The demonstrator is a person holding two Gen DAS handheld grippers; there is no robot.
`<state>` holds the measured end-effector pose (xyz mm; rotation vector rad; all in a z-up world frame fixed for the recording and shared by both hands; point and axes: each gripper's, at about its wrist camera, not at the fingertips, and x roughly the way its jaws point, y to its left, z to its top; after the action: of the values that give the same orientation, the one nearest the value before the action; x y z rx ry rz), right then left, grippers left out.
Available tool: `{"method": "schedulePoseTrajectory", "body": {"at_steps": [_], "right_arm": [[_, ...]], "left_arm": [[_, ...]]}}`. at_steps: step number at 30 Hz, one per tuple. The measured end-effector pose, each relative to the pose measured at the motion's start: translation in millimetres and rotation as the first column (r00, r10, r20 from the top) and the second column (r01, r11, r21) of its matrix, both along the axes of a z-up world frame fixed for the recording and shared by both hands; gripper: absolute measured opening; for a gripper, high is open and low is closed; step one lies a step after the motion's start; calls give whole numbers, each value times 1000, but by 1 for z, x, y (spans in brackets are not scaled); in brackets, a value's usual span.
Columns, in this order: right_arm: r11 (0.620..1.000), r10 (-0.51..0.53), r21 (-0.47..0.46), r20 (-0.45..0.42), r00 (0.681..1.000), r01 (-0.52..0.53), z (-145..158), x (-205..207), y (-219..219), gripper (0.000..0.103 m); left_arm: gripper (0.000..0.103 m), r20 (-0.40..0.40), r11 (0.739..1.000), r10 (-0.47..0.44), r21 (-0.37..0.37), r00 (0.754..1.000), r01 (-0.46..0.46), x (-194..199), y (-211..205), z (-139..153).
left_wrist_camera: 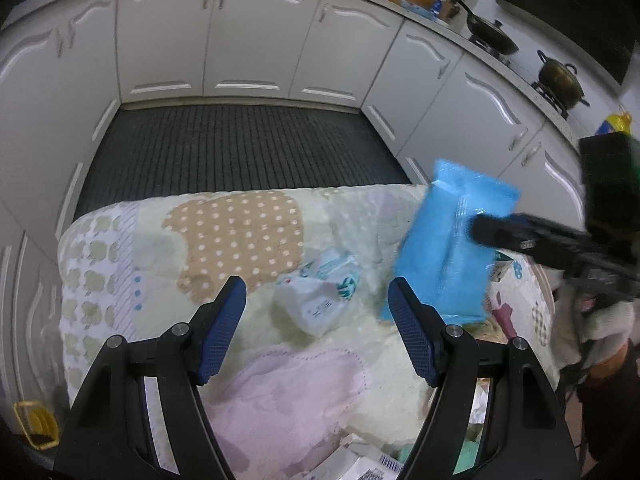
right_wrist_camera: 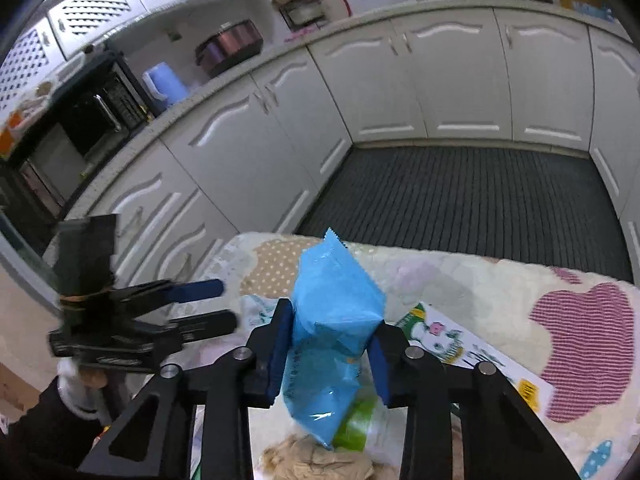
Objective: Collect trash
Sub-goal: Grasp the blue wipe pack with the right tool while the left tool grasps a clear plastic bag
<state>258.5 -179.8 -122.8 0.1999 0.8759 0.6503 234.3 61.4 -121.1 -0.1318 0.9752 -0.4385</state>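
Note:
My right gripper [right_wrist_camera: 332,344] is shut on a blue plastic wrapper [right_wrist_camera: 334,320] and holds it up above the quilt-covered table [right_wrist_camera: 460,280]. In the left wrist view the blue wrapper [left_wrist_camera: 448,240] hangs at the right with the right gripper's finger [left_wrist_camera: 500,234] across it. My left gripper [left_wrist_camera: 318,300] is open and empty, low over the quilt [left_wrist_camera: 240,240]. A crumpled white wrapper with green print [left_wrist_camera: 320,296] lies on the quilt between its fingers, a little ahead of them. The left gripper [right_wrist_camera: 208,304] also shows at the left of the right wrist view.
More litter lies under the right gripper: a crumpled brown paper [right_wrist_camera: 316,460], a green-and-clear wrapper [right_wrist_camera: 356,424] and a white printed carton [right_wrist_camera: 460,340]. Papers [left_wrist_camera: 360,464] lie at the near edge. White kitchen cabinets [left_wrist_camera: 256,36] and a dark floor mat [left_wrist_camera: 240,148] lie beyond the table.

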Motion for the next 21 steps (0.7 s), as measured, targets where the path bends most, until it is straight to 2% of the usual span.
{"method": "schedulePoseTrajectory", "body": {"at_steps": [6,9,12,16,21], "right_arm": [[988,-45,145,6,999,44,23,-22,-45,32],[982,-72,174,-6,997,72,25,-28,-60,32],[982,-83,172,-12,997,84,25,-35,-66,32],[982,-85,170,-10,996,85,27,-42,-66,32],[984,-86,159,11,996,83,34,-53,-65,32]], "left_arm": [[73,-16,993,-62,95,998,63,10,-31,-11],[72,-37,986,-47,157,998,52,11,-43,-23],[40,-69,985,-20,168,997,32,12,-47,-31],[33,-69,989,-1,147,998,11,5,-46,-27],[30,-15,988,3,156,1000,-1,-15,-48,-2]]}}
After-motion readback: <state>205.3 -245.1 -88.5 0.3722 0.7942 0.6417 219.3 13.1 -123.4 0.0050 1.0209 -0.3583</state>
